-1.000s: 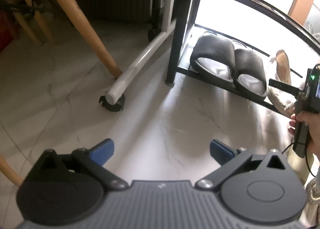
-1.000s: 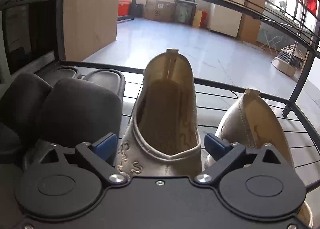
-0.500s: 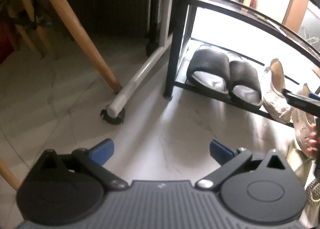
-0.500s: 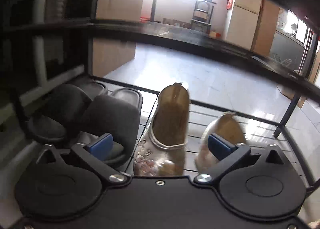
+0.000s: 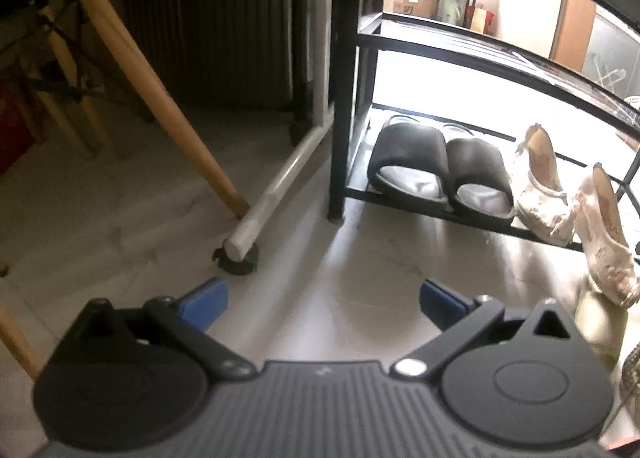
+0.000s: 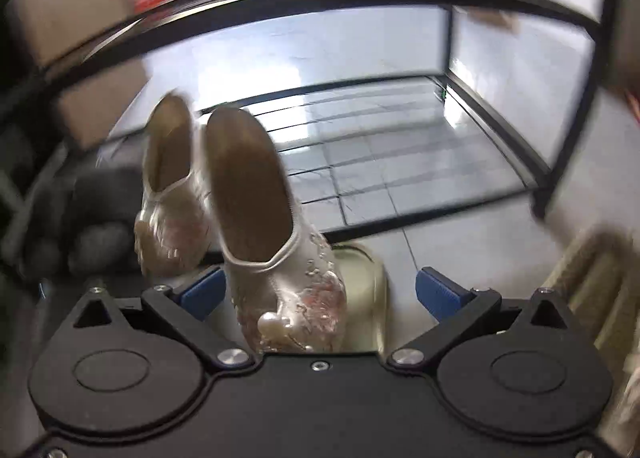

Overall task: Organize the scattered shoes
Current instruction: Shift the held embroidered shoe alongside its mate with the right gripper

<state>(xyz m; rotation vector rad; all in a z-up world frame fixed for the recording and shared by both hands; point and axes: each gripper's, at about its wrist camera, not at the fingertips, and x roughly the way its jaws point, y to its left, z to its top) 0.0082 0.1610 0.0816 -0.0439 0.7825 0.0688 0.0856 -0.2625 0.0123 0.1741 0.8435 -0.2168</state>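
Seen from the left wrist, left to right: slanted round wooden chair legs [image 5: 160, 85] on pale marbled floor tile [image 5: 120, 217], a white metal tube on a black caster [image 5: 276, 193], then a black metal shoe rack [image 5: 340, 97] with thin wire shelves. On the bottom shelf, a pair of black foam slide sandals [image 5: 440, 173] with broad rounded straps, side by side and touching, toes outward. Just beside them, a cream satin embroidered flat with tan lining [image 5: 540, 185] on the shelf, and a second matching cream satin flat [image 5: 604, 234], its toe hanging over the shelf's front rail. Left tool [image 5: 320, 298] held low over bare floor, blue ribbed pads spread wide, gripping nothing.

From the right wrist, blurred by motion: dark slides at far left, the two cream flats side by side, heels toward the rack's rear, the nearer with glossy floral stitching and pearl beads at the toe. Beneath and just right of that toe, a pale yellow smooth rounded shoe [image 6: 368, 290] on the floor. Right tool [image 6: 318, 292] spread apart, the nearer flat's toe between its pads; contact with either pad unclear.
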